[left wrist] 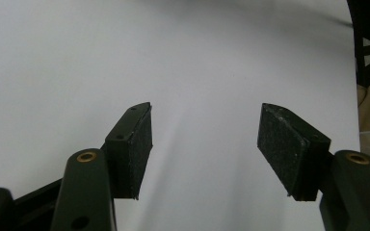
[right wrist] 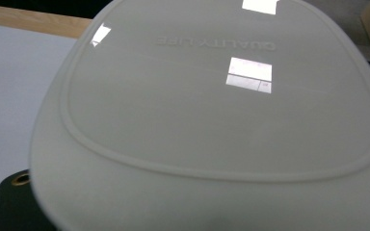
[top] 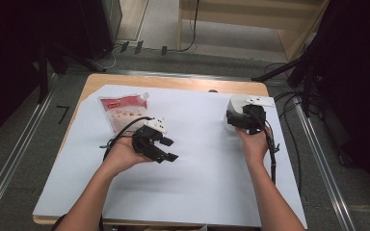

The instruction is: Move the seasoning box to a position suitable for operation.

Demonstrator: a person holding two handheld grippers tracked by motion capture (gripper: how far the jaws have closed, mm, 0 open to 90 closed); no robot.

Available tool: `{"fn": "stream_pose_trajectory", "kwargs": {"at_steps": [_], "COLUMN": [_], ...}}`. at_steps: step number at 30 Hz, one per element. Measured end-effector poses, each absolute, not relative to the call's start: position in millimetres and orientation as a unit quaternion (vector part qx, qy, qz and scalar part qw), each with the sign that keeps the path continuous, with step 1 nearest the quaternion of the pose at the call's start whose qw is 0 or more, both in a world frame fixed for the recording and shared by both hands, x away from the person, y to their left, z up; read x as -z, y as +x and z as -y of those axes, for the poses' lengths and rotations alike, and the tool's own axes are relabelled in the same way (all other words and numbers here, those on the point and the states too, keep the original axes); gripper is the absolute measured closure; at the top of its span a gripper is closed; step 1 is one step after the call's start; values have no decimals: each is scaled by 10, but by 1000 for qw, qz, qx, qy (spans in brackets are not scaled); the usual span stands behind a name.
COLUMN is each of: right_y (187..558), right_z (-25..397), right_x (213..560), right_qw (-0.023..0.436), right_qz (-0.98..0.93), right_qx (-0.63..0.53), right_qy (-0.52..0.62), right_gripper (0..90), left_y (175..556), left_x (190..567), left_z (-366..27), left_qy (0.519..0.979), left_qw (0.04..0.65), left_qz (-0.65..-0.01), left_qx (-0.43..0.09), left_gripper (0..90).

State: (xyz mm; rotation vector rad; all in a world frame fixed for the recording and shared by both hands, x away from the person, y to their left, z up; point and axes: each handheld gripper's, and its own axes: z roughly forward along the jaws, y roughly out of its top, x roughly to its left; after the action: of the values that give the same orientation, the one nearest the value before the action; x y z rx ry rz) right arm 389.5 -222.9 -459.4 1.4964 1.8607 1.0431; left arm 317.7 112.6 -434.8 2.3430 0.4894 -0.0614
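Two claws work over a tabletop (top: 96, 82) covered by a white sheet (top: 197, 163). Left claw (top: 166, 149): held low above the sheet, left of centre, its jaws spread wide with nothing between them; in the left gripper view the claw (left wrist: 204, 144) shows both black pads (left wrist: 139, 144) apart over bare white sheet. Right claw (top: 243, 120): at the far right of the tabletop, set against a white container (top: 236, 103); its jaws are hidden by the hand (top: 254, 142) and the container, so whether they pinch it cannot be told. Right gripper view: the container's smooth pale lid (right wrist: 221, 110) lies very close to the camera, with a raised rim line and embossed lettering, seen upside down, near its far edge; a corner of one black jaw shows at lower left. Pouch (top: 124, 109): red and white, spouted at one corner, lying flat at the far left of the sheet, just beyond the left claw and well apart from the container.
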Motion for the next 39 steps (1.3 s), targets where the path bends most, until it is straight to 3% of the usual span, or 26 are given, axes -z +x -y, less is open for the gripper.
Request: {"fn": "stream_pose_trajectory", "kwargs": {"at_steps": [19,39], "right_y": [3237,2994], "right_z": [2183,1676], "right_x": [4475,4578], "right_qw": [200,158], "right_qz": [-749,-782], "right_qx": [-434,-450], "right_qy": [458,401], "right_gripper": [150,150], "left_y": [3176,3167], "left_x": [4358,4337], "left_z": [-1121,-1186], "left_qy": [911,906], "left_qw": [366,372], "left_qz": [-190,-201], "left_qx": [23,25], "left_gripper": [376,375]}}
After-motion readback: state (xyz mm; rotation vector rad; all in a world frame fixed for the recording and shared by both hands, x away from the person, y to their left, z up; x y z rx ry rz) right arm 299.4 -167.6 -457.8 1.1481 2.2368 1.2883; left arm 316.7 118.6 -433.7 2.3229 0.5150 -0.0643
